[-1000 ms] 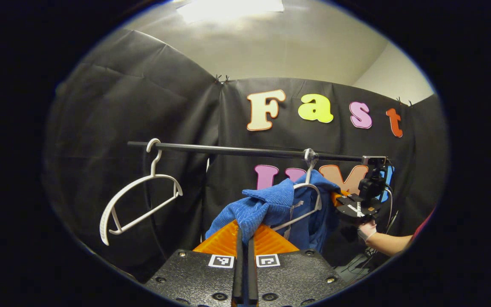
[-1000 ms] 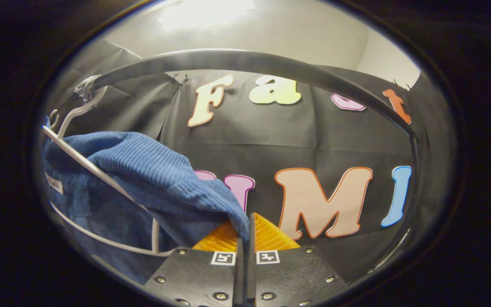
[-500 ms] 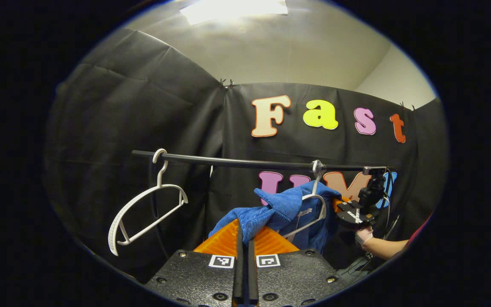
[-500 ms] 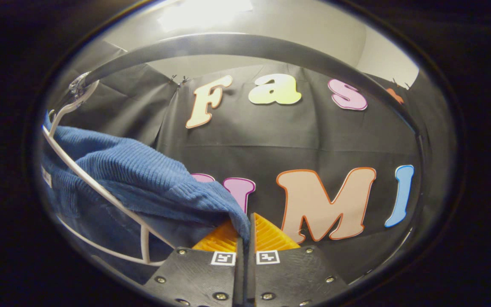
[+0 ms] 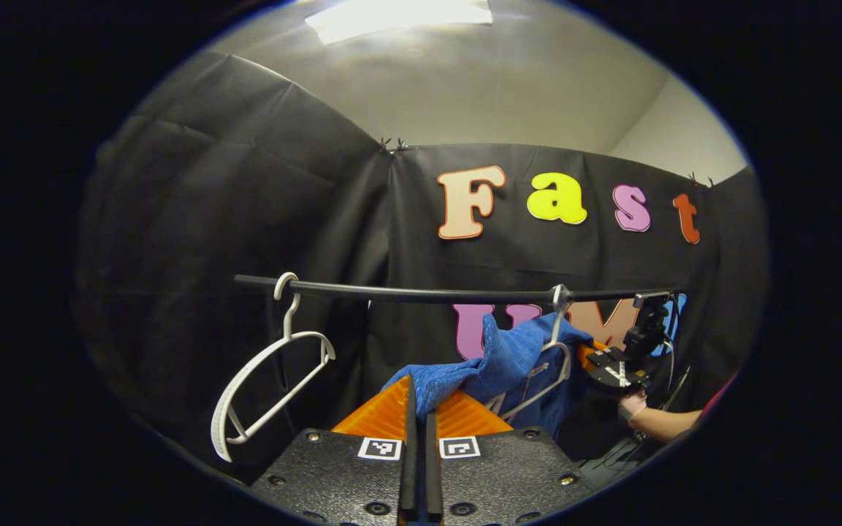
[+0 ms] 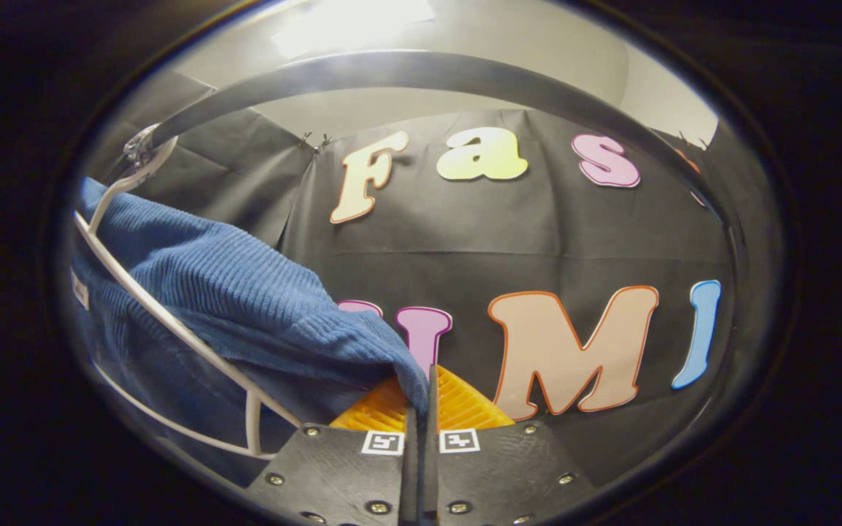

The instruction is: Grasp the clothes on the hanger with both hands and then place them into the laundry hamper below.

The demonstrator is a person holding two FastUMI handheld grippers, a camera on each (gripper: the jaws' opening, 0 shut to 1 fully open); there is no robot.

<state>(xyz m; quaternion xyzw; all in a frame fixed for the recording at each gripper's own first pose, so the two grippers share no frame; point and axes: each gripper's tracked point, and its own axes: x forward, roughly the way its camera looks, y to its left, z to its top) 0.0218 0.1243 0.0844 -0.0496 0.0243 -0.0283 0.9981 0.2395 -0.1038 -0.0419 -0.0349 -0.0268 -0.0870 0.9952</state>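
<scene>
Blue top (image 5: pixel 509 358) up on a white hanger (image 5: pixel 549 372), hooked over the black rail (image 5: pixel 421 294). Stretched sideways between two tools, one at each end.

Left tool (image 5: pixel 416 398) low and close in the left gripper view. Fingers pressed together, clamped on one soft corner of the blue top. From this tool, cloth running up and to the right toward the hanger.

Right tool (image 6: pixel 421 398) low and close in the right gripper view. Fingers pressed together too, pinching the other corner of the top (image 6: pixel 245 307). From this tool, cloth running up and to the left, over the hanger arm (image 6: pixel 172 325). Same right tool also far off in the left gripper view (image 5: pixel 615 369), with a hand (image 5: pixel 633 403) under it, just right of the hanger.

Long way of the top: side to side, along the rail. Middle part draped over the hanger, so not free yet.

Both tools about the same nearness to the top, each holding an end. Hamper somewhere below by the task. Next, probably: lift up and off the hanger arms, then down.

Look of the top: bright blue, ribbed knit, thick and floppy, bunched into folds. Small pale tag (image 6: pixel 79 290) inside, near the neck.

Another white hanger (image 5: pixel 267 391) bare on the rail, well apart to the left.
</scene>
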